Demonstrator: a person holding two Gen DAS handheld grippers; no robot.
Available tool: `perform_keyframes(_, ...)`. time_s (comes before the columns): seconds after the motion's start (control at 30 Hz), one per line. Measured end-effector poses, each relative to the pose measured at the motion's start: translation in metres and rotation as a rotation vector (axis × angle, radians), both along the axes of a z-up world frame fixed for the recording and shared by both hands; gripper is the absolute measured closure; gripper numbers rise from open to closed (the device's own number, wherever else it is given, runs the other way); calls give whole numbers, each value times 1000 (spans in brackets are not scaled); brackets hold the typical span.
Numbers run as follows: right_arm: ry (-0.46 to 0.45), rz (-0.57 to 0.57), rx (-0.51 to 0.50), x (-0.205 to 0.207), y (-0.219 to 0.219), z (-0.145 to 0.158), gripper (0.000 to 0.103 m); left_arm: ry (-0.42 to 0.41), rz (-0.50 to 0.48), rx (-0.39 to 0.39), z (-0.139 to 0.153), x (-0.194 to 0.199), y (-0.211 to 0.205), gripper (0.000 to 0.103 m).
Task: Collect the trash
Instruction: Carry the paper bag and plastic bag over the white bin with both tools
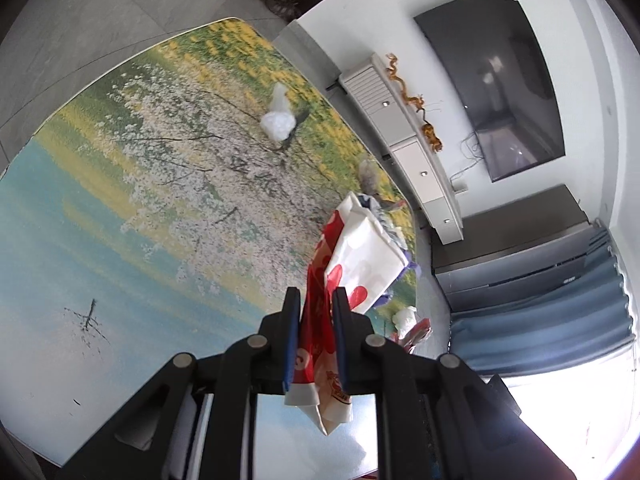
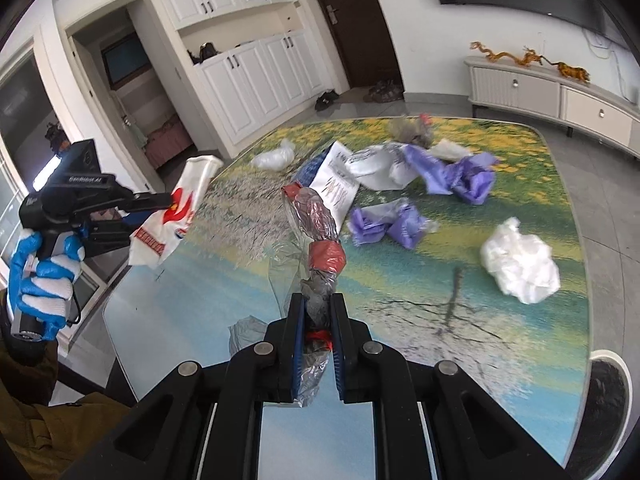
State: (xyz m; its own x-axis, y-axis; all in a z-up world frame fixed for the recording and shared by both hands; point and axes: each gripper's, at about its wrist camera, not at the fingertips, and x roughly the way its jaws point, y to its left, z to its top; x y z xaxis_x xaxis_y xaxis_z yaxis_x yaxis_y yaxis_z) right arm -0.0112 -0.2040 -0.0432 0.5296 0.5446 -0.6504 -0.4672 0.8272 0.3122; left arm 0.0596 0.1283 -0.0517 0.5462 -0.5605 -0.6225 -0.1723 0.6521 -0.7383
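Note:
My left gripper point(image 1: 316, 300) is shut on a red-and-white plastic bag point(image 1: 360, 252) and holds it above the flower-print table point(image 1: 120, 208). In the right wrist view that gripper point(image 2: 170, 202) and its bag point(image 2: 176, 212) hang over the table's left edge. My right gripper point(image 2: 318, 300) is shut on a crumpled clear wrapper with red bands point(image 2: 316, 232), lifted over the table point(image 2: 440, 340). Loose trash lies beyond it: purple bags point(image 2: 456, 172) point(image 2: 388, 224), a white wad point(image 2: 520, 260), a printed packet point(image 2: 336, 180) and a clear bag point(image 2: 274, 158).
A white bin rim point(image 2: 612, 364) shows at the table's right corner. A low TV cabinet point(image 2: 560, 92) stands by the far wall, white cupboards point(image 2: 248, 76) and a dark door behind. A clear bag point(image 1: 278, 120) lies on the table in the left wrist view.

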Motion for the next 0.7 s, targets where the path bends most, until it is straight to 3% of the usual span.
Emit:
perform_keyframes(0.4, -58, -183, 40, -24, -67, 20, 91, -36, -157, 13, 18, -5, -67, 88)
perform_keyframes(0.7, -64, -390, 75, -47, -147, 19, 91, -60, -399, 33, 32, 7, -175, 88)
